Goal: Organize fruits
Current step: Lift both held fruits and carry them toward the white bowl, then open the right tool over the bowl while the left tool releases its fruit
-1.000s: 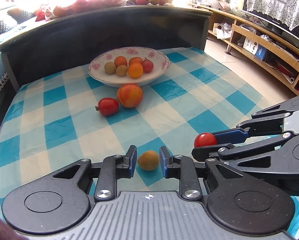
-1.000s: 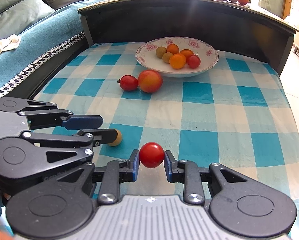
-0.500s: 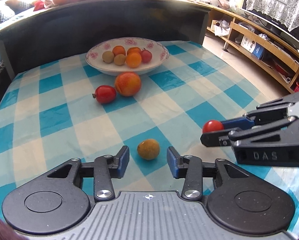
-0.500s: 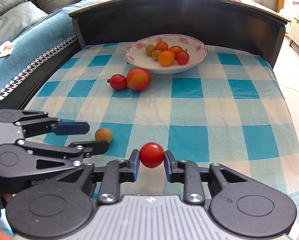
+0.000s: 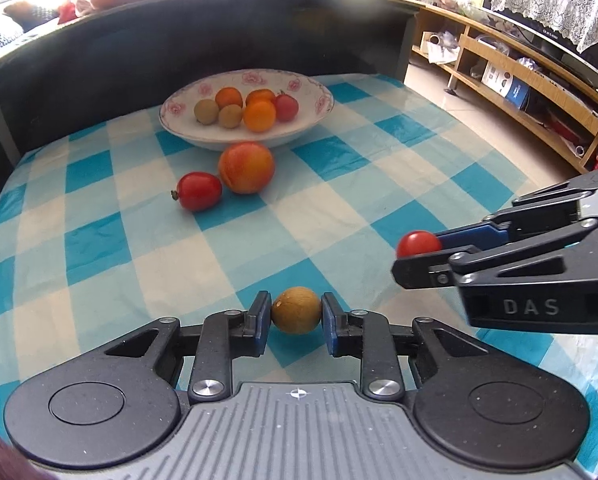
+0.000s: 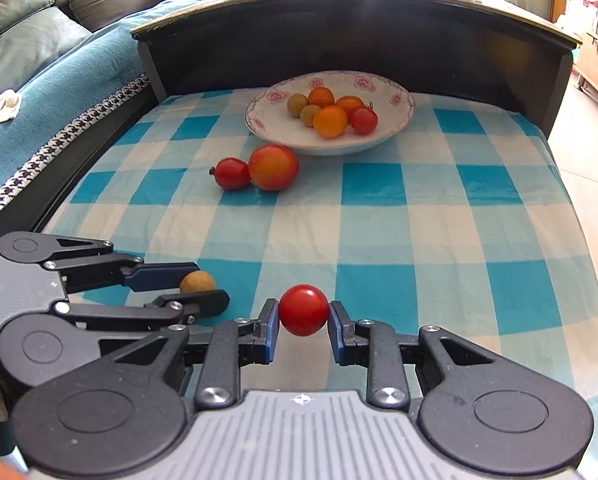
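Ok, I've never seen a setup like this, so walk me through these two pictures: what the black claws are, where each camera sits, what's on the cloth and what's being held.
The black claws are two hand-held grippers, one in each of a person's hands; there is no robot arm. Each carries a wide-angle camera looking along its fingers, so each picture shows its own claw at the bottom and the other at the side.

The left gripper is shut on a longan. The right gripper is shut on a cherry tomato.

On the checked cloth stands a floral bowl with six small fruits in it. Just in front of it lie a peach and a red tomato, side by side.
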